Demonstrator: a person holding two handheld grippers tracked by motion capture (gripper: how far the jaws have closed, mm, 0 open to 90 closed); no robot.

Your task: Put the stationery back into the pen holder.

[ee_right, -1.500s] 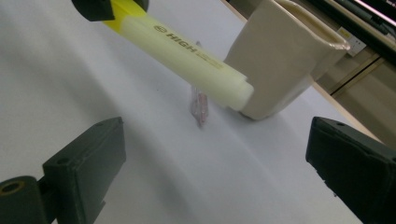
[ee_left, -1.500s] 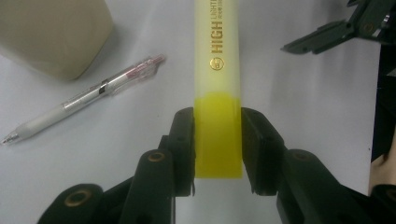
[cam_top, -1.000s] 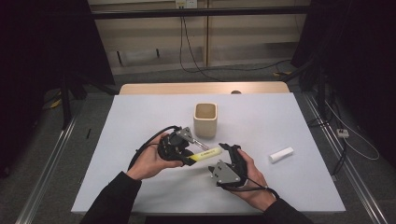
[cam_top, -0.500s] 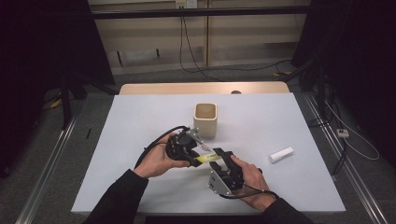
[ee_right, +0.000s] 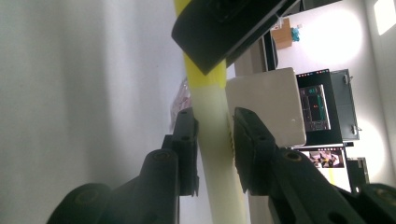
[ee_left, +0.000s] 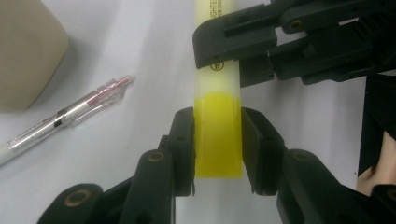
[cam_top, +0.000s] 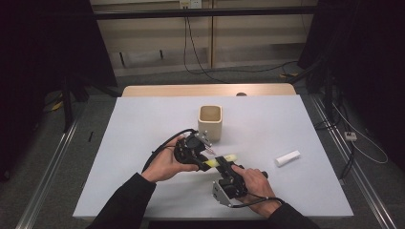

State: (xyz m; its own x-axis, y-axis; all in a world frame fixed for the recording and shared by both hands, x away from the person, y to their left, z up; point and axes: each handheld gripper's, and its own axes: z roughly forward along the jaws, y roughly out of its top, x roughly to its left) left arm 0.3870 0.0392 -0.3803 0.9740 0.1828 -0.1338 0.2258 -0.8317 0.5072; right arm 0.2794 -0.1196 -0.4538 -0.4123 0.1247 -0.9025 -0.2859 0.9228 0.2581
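Note:
A yellow highlighter [cam_top: 226, 158] is held above the white table [cam_top: 143, 124], between both hands. My left gripper [cam_top: 208, 162] is shut on its bright yellow cap end [ee_left: 217, 140], a pad pressing on each side. My right gripper [cam_top: 224, 168] comes up from below. Its jaws have just been closing, and they now grip the pale body [ee_right: 212, 140] of the highlighter with both pads against it. In the left gripper view, the right gripper's black jaws cross the highlighter just above the cap.
A beige square cup [cam_top: 210, 121] stands open just beyond the hands. A clear pen [ee_left: 70, 116] with a red band lies on the table beside the cup. A short white tube [cam_top: 288, 158] lies to the right.
The right gripper has swung in under the highlighter and closed its jaws on the pale body. The left gripper has kept its hold on the cap end and barely moved.

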